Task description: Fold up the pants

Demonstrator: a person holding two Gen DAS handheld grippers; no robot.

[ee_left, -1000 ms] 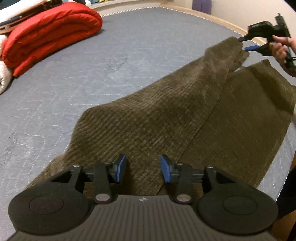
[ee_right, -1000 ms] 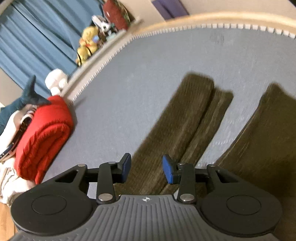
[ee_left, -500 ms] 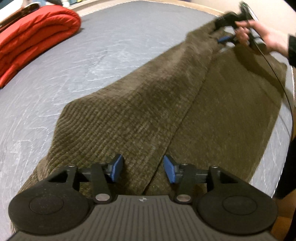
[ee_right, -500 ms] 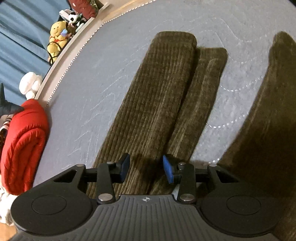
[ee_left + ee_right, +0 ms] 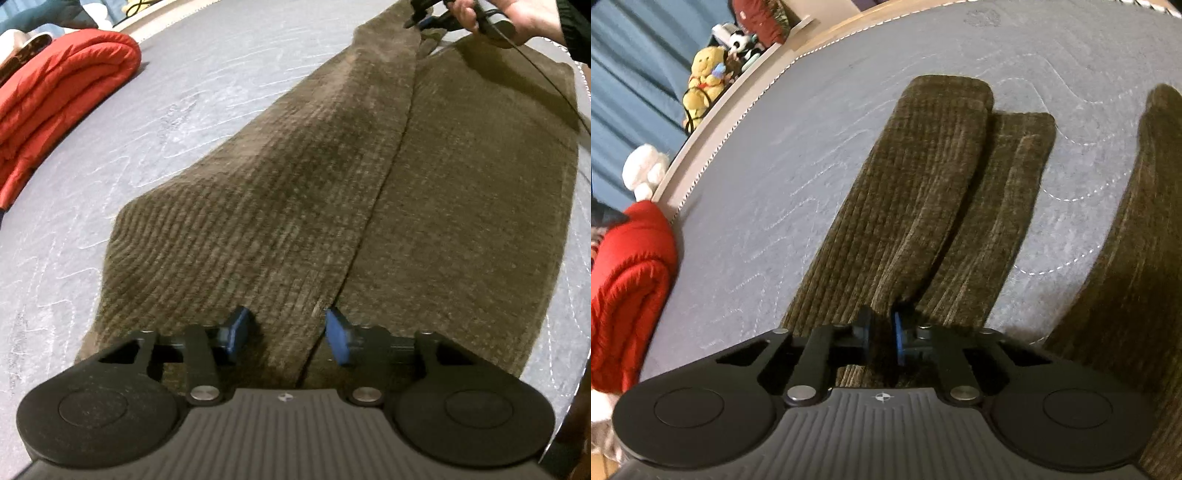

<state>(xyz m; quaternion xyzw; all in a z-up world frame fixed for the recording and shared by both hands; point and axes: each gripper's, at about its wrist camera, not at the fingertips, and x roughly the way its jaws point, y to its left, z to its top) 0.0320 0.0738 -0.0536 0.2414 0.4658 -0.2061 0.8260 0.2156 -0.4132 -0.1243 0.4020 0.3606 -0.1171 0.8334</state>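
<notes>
On the grey quilted mattress (image 5: 229,77), brown corduroy pants (image 5: 314,177) lie spread flat.
Left gripper (image 5: 284,334) sits low over the cloth at 6 o'clock, jaws apart and closing, pads not pressing. Right gripper (image 5: 882,334), closing, pinches a fold of the leg cloth; a hand (image 5: 517,14) carries it at 1 o'clock. Red blanket (image 5: 55,92) at 10 o'clock.

No readable text, labels, brands or numbers on anything in view.

We see ribbed, matt corduroy-like cloth pants (image 5: 332,177), a quilted grey fabric mattress (image 5: 820,155), a red knitted blanket (image 5: 62,88), matt black plastic grippers.
</notes>
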